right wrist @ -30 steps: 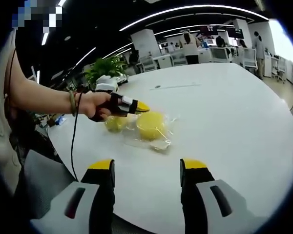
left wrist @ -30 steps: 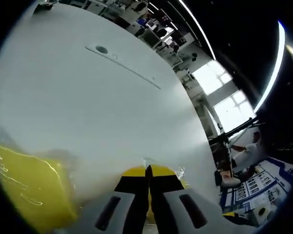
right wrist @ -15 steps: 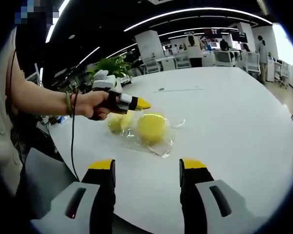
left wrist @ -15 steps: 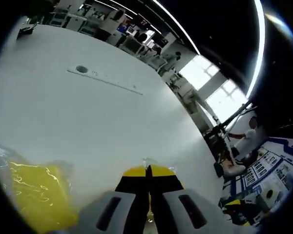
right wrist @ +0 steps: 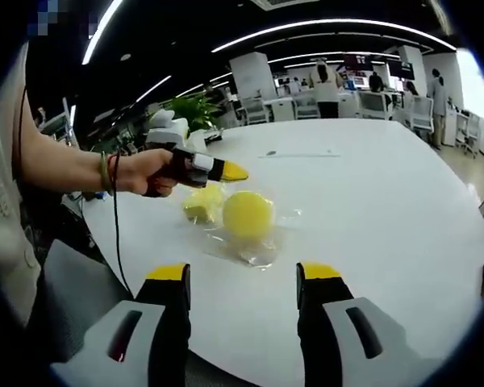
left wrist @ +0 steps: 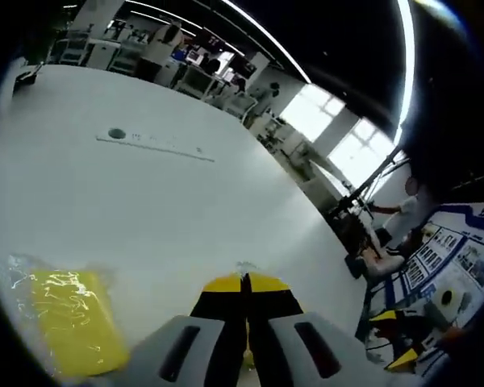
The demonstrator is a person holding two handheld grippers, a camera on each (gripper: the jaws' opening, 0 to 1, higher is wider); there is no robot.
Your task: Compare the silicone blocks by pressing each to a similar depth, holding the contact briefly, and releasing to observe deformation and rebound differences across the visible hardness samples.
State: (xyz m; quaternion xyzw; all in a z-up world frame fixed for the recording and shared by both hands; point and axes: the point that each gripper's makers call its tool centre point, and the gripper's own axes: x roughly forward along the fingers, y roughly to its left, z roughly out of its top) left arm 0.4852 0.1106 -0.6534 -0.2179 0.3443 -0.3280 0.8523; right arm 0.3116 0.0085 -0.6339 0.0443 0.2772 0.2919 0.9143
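Yellow silicone makes up both samples: two blocks lie on the white table point(right wrist: 403, 201), each in clear plastic wrap. In the right gripper view the round block point(right wrist: 248, 216) sits near the middle, and the smaller block point(right wrist: 202, 203) touches it at about 9 o'clock. In the left gripper view one wrapped yellow block point(left wrist: 68, 321) lies at about 8 o'clock from that gripper's jaws, apart from them; the view is too warped to say which of the two it is.

The left gripper point(right wrist: 232, 171), seen in the right gripper view, is held by a hand point(right wrist: 141, 172) with a bracelet at the wrist and a cable hanging from it. It points across toward 3 o'clock, its yellow tips above the blocks and seemingly clear of them. In its own view its two jaws are pressed together with nothing between them.

The right gripper point(right wrist: 241, 272) has its two yellow-tipped jaws spread wide, holding nothing, with the blocks at 12 o'clock beyond the tips, well apart.
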